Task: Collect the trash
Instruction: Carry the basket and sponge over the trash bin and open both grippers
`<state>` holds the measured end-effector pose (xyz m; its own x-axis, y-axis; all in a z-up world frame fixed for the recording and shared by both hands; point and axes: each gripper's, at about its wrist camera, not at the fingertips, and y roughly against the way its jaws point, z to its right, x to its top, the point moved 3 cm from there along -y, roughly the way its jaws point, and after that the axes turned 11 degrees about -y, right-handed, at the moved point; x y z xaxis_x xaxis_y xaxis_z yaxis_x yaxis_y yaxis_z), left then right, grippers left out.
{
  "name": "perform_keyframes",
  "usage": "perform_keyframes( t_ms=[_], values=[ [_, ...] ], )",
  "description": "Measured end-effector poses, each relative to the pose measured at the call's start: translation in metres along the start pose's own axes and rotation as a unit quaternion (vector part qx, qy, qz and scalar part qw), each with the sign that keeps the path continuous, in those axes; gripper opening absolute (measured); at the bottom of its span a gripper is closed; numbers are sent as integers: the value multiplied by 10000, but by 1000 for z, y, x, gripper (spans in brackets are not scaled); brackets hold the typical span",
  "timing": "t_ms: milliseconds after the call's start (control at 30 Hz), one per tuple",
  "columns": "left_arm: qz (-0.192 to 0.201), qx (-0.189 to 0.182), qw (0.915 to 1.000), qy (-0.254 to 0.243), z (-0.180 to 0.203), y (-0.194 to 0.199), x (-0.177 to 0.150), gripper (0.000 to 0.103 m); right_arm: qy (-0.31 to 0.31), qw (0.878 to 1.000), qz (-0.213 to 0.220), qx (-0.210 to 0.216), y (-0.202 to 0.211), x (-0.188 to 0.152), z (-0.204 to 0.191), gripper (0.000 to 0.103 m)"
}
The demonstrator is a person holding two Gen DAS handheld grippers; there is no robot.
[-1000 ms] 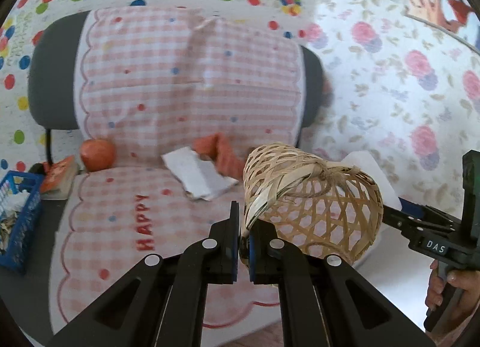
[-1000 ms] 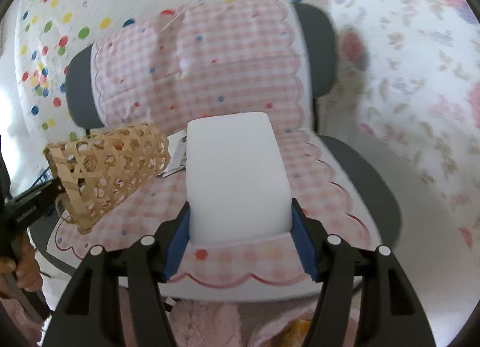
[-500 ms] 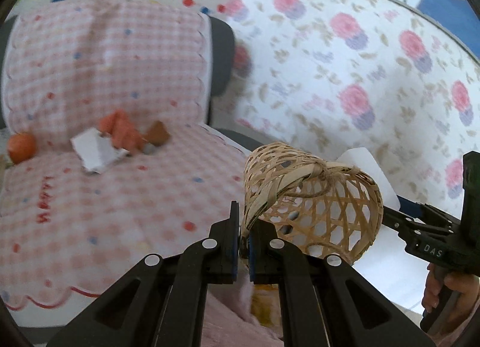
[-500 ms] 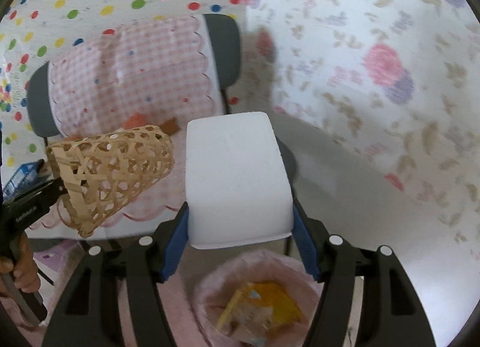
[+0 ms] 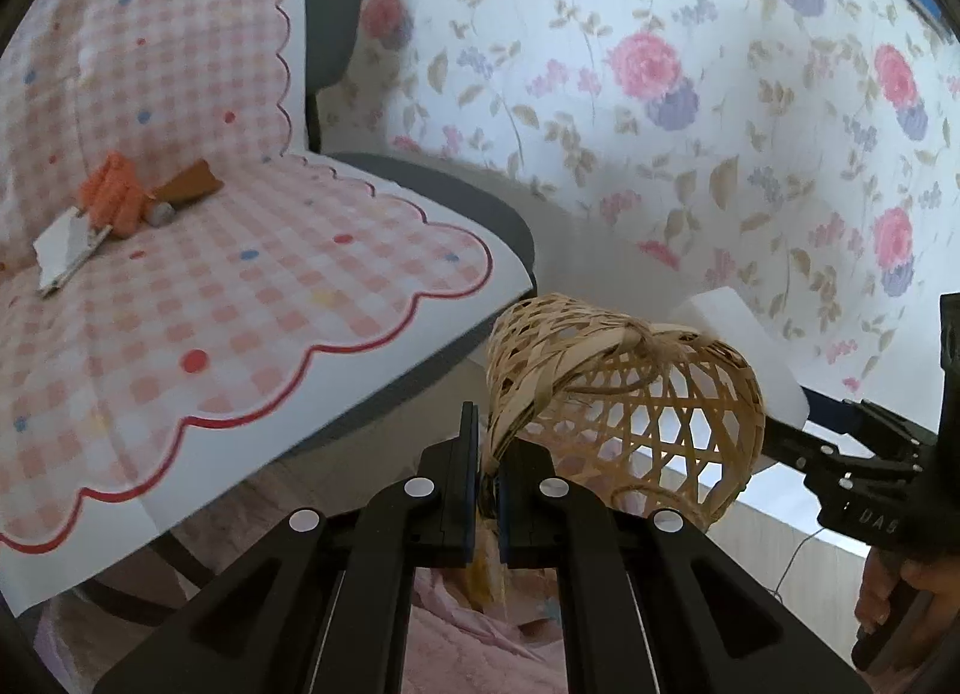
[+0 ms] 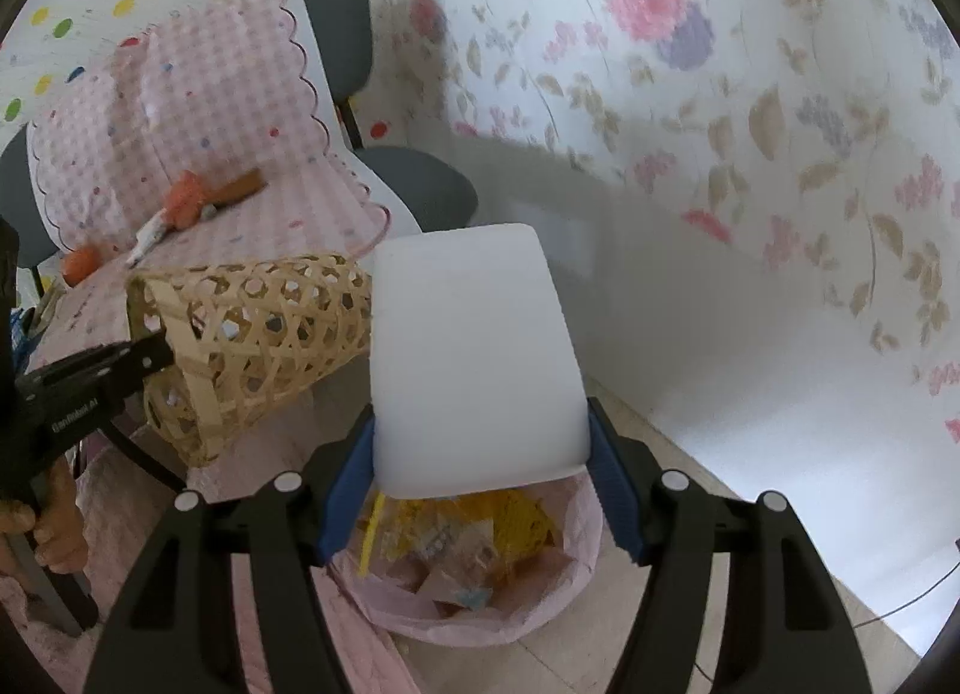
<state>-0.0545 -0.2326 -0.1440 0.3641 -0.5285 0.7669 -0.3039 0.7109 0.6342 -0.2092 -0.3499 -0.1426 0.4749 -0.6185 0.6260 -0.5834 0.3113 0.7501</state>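
My left gripper (image 5: 489, 454) is shut on the rim of a woven bamboo basket (image 5: 630, 412), held on its side in the air. My right gripper (image 6: 480, 436) is shut on a white foam block (image 6: 474, 346), its blue pads against both sides. The block hangs above a bin lined with a pink bag (image 6: 576, 574) that holds yellow wrappers and scraps. In the right wrist view the basket (image 6: 258, 334) sits just left of the block. Orange scraps (image 5: 114, 196), a brown piece (image 5: 192, 184) and white paper (image 5: 63, 247) lie on the chair seat.
A grey chair (image 5: 480, 214) draped with a pink checked cloth (image 5: 240, 304) stands to the left. Flowered wallpaper (image 6: 720, 94) rises behind the bin. A person's hand (image 6: 54, 538) grips the left tool's handle. Pale floor (image 6: 840, 484) lies to the right.
Both grippers swung right and down, away from the chair seat, carrying the basket and the block. The pink-lined bin has come into view under the block.
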Motion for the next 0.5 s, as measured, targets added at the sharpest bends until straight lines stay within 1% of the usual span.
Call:
perform_keyframes(
  t_ms=[133,200,233,267,300,367,433,500],
  values=[
    [-200,-120,9997,-12,7,-15,1,6,-28,9999,-148,18,-11,-2,5,68],
    [-271,-193,9994,-41,9,-21,2,13,-58,9997,-217,76,-17,-2,7,71],
    [-356,-234,9991,-66,11,-26,3,20,-61,9996,-259,79,-21,-1,8,73],
    [-439,-277,9986,-74,13,-31,2,44,-78,9996,-278,80,-23,-1,9,76],
    [-512,-332,9981,-54,14,-35,1,57,-118,9995,-287,82,-24,-1,11,76],
    [-543,-420,9976,-59,16,-39,-1,57,-157,9995,-278,84,-25,-1,13,76],
    [-576,-430,9974,-62,15,-39,-2,57,-177,9995,-247,45,-24,1,17,76],
    [-483,-435,9979,-41,13,-33,0,57,-228,9995,-194,32,-21,4,21,76]
  ],
)
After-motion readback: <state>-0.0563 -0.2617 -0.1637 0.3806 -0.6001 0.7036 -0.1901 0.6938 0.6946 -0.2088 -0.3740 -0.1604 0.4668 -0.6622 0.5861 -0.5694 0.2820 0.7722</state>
